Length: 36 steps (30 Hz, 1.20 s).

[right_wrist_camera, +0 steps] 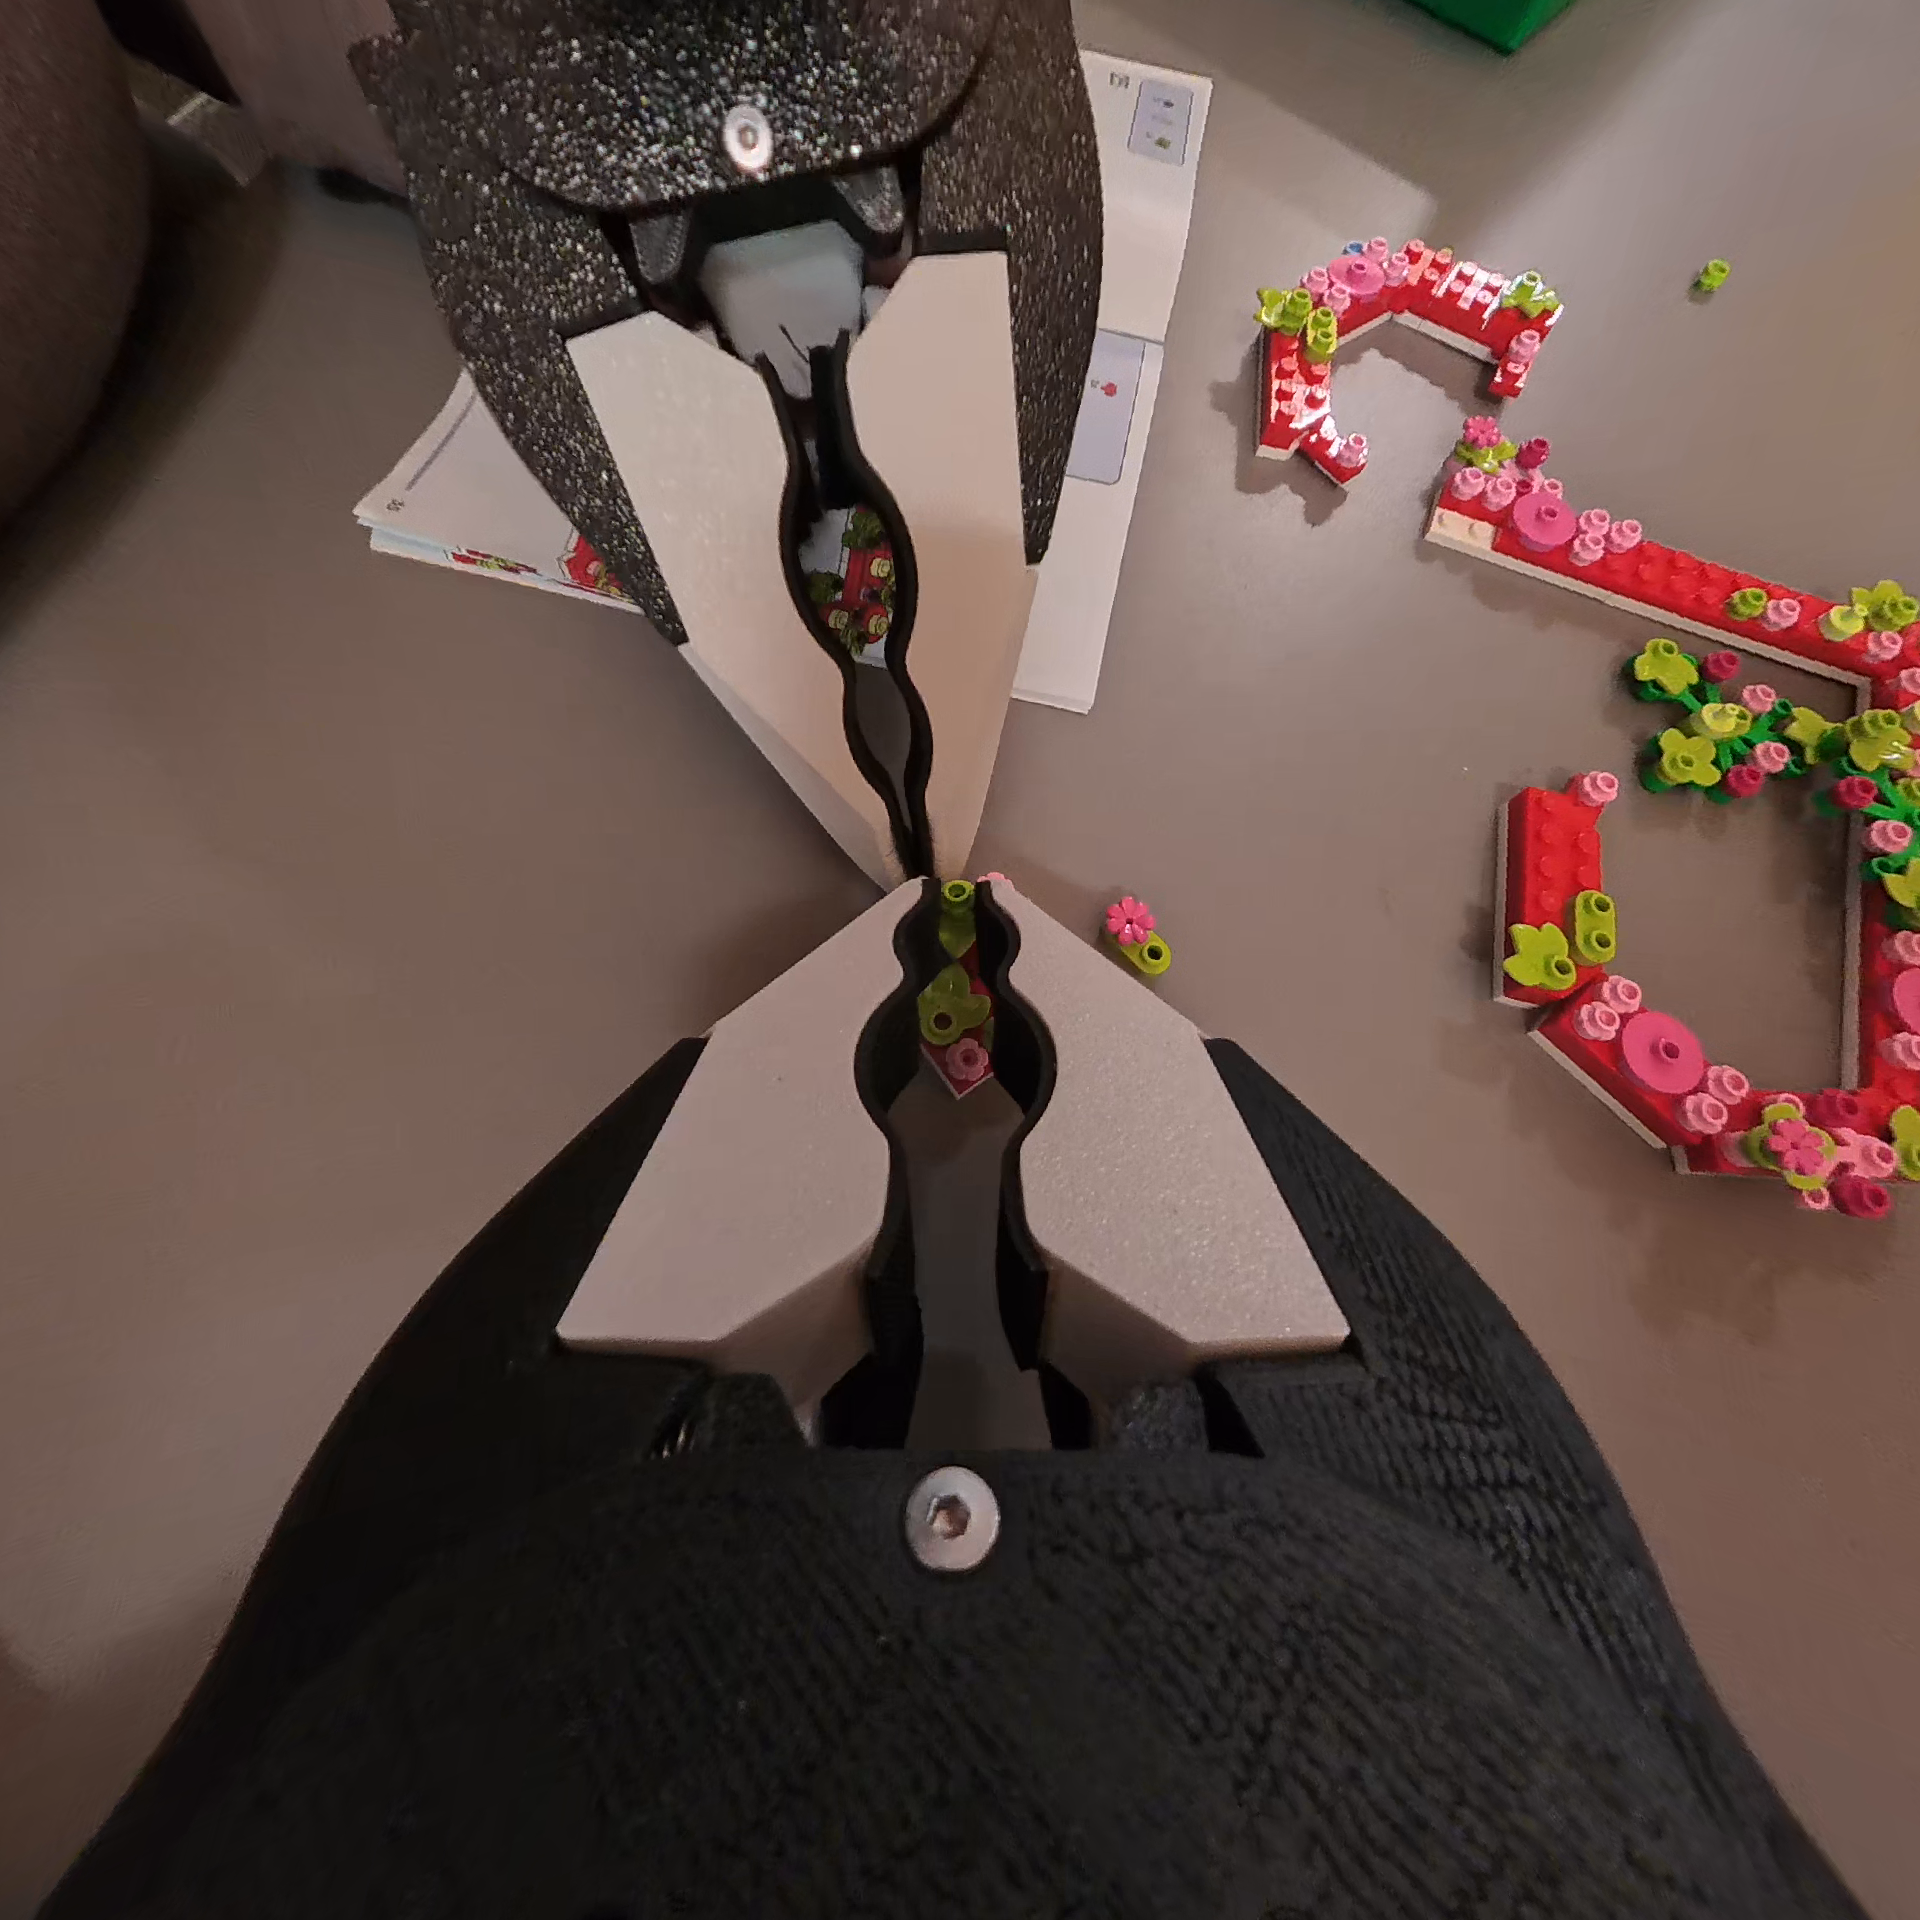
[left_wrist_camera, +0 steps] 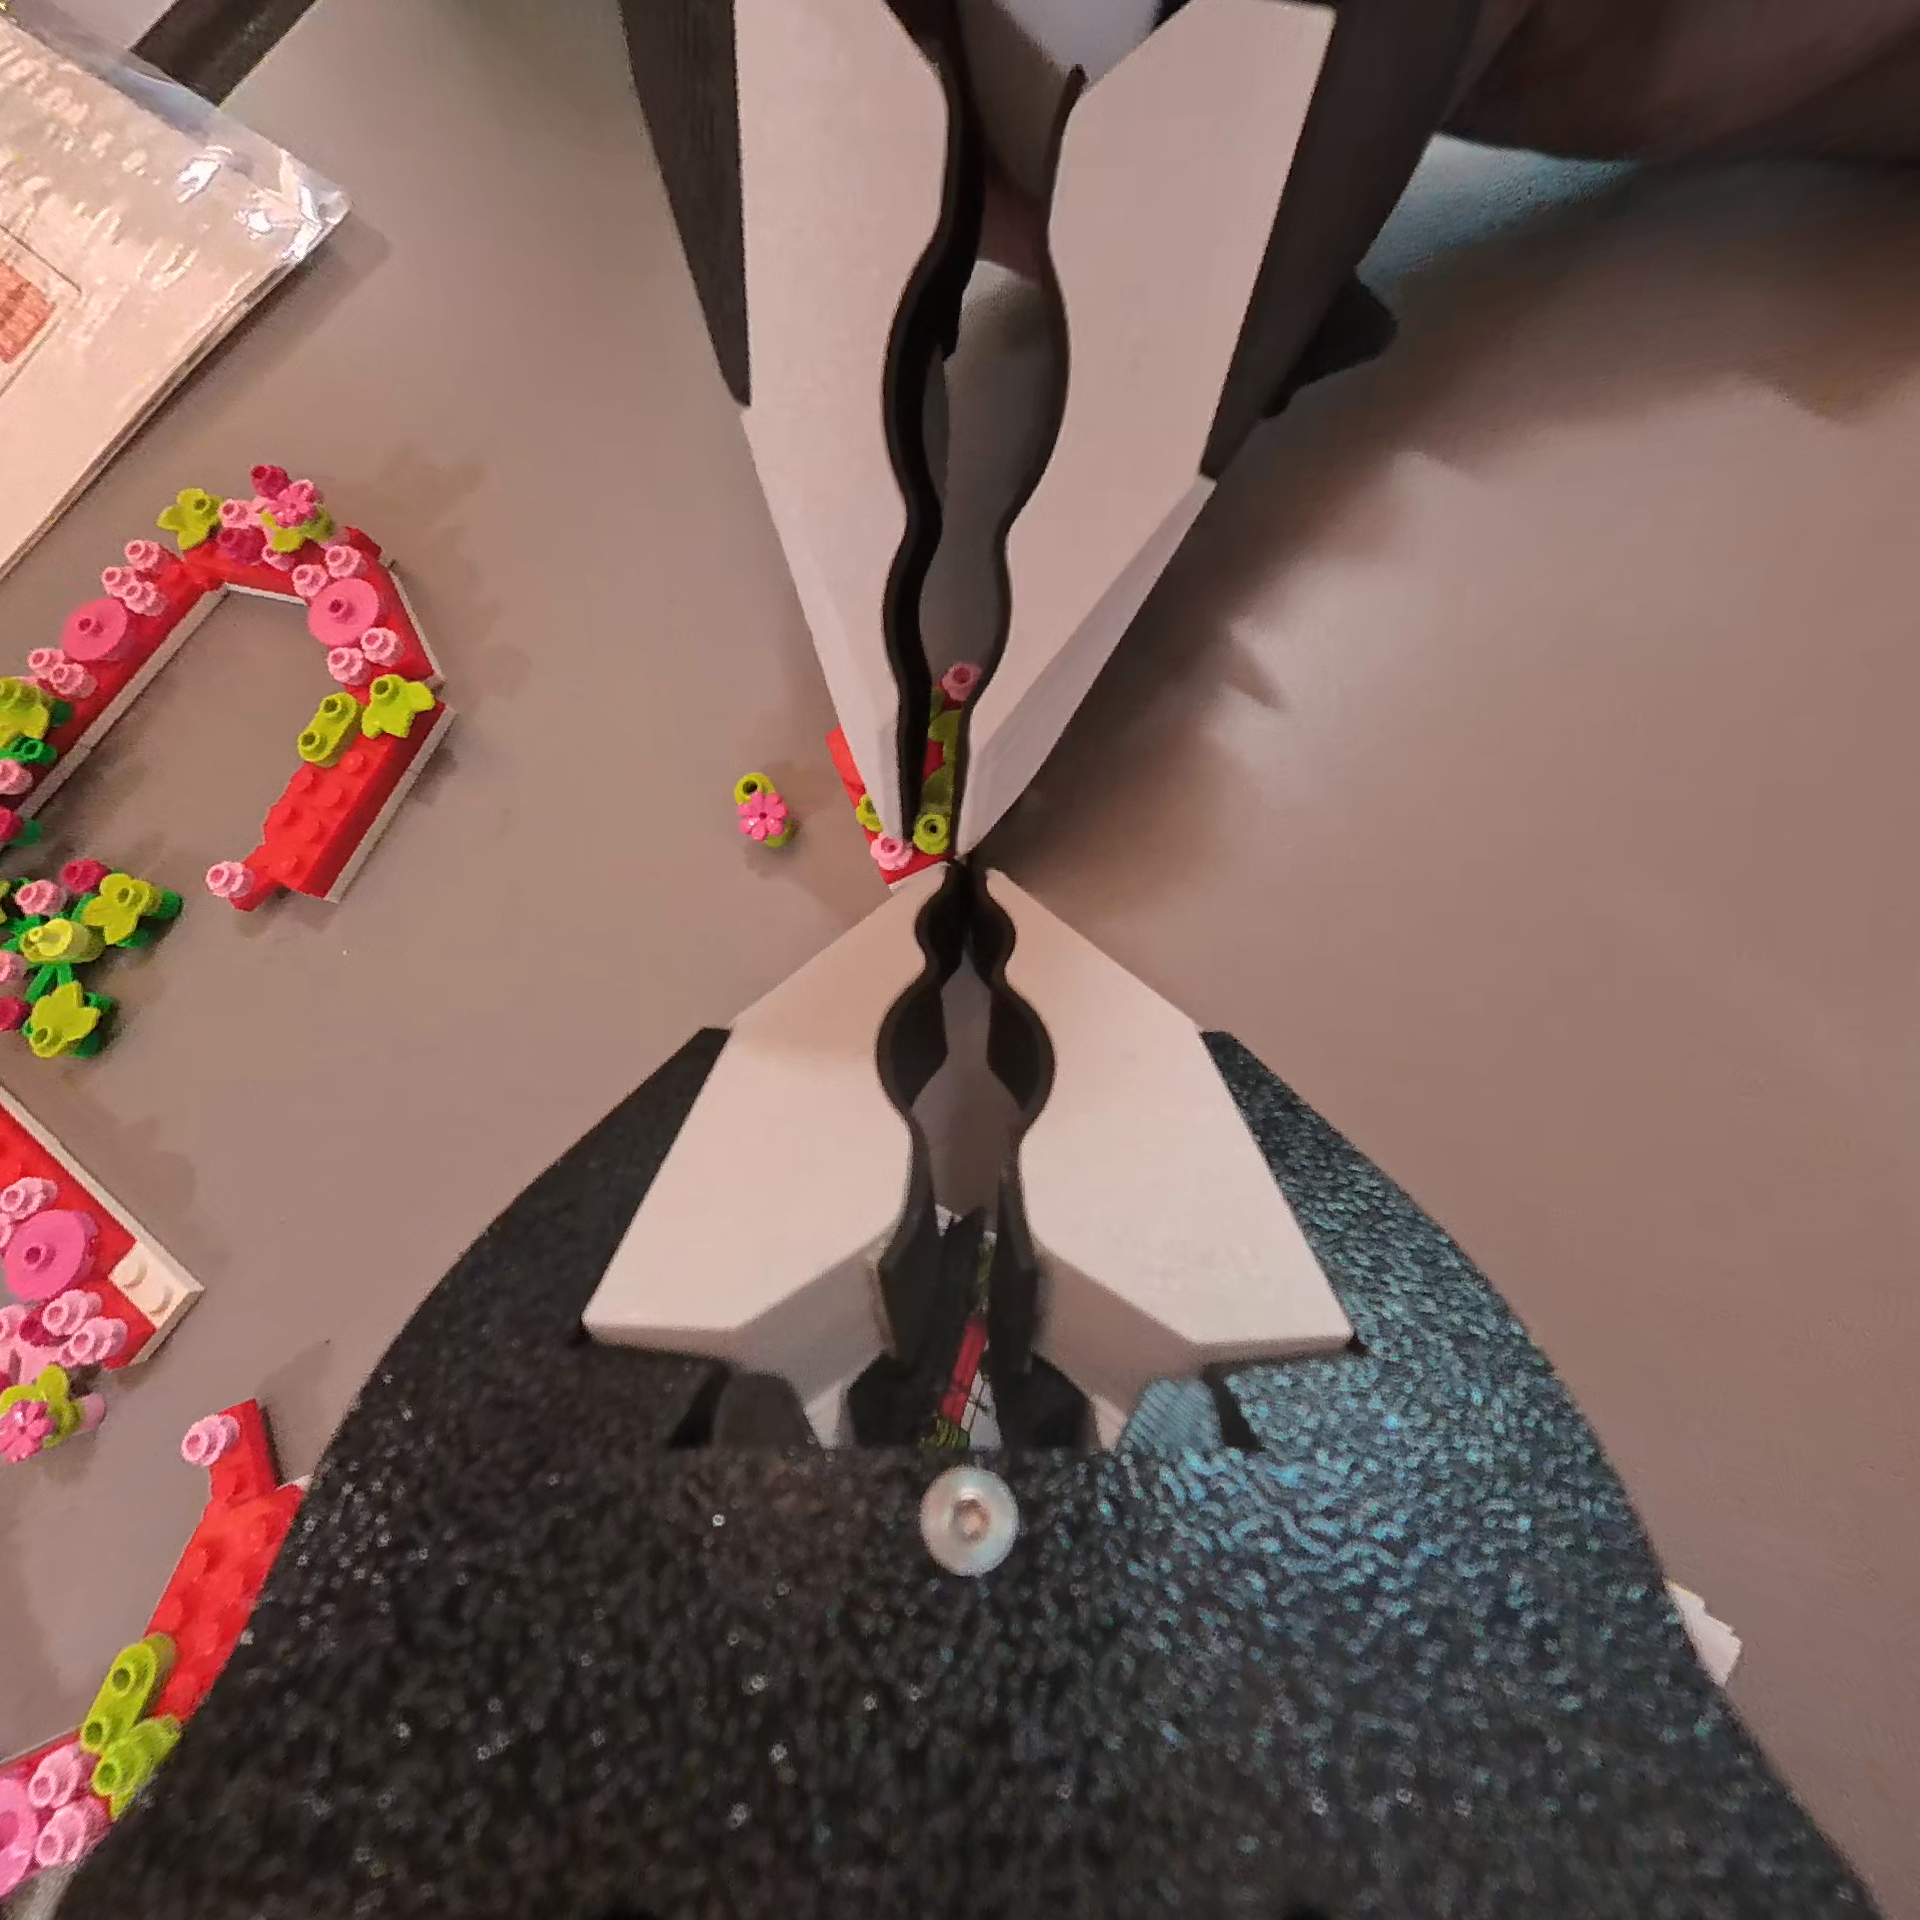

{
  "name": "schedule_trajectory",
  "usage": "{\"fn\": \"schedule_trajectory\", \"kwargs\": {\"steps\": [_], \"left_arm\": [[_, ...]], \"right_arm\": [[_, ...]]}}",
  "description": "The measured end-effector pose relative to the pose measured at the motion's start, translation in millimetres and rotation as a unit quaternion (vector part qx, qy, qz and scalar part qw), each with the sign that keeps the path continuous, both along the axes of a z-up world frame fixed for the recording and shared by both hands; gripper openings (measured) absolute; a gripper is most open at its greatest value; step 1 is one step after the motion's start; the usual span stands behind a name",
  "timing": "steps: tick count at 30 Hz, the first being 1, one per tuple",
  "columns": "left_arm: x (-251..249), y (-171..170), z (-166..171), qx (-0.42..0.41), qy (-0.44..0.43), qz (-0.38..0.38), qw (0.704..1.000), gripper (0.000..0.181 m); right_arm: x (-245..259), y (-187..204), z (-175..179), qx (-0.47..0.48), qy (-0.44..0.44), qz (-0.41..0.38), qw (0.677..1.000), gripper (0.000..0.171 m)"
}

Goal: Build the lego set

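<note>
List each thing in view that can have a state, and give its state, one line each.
Left gripper: shut, tips meeting the right gripper's tips.
Right gripper: shut on small red piece, above the table.
Loose flower piece: lying on the table, apart from the rest.
Red arch: lying flat, partly decorated.
Booklet: open, flat, partly hidden by the left gripper.

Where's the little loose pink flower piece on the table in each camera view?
Left wrist view: the pink flower piece lies just left of centre, left of the meeting tongs.
Right wrist view: it lies just right of centre.
Shared landmark: the red arch.
</note>
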<state>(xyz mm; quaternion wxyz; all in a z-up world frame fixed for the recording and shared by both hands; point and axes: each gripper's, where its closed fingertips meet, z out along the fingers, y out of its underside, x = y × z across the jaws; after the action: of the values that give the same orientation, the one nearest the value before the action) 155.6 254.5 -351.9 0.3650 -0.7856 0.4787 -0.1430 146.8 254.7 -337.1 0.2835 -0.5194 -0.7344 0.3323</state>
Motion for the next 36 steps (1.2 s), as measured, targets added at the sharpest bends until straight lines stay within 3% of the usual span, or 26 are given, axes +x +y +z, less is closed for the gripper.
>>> {"fn": "schedule_trajectory", "kwargs": {"steps": [36], "left_arm": [[1.0, 0.2, -0.7, -0.009, -0.027, 0.002, 1.0, 0.0]], "right_arm": [[1.8, 1.2, 2.8, 0.01, 0.021, 0.01, 1.0, 0.013]]}}
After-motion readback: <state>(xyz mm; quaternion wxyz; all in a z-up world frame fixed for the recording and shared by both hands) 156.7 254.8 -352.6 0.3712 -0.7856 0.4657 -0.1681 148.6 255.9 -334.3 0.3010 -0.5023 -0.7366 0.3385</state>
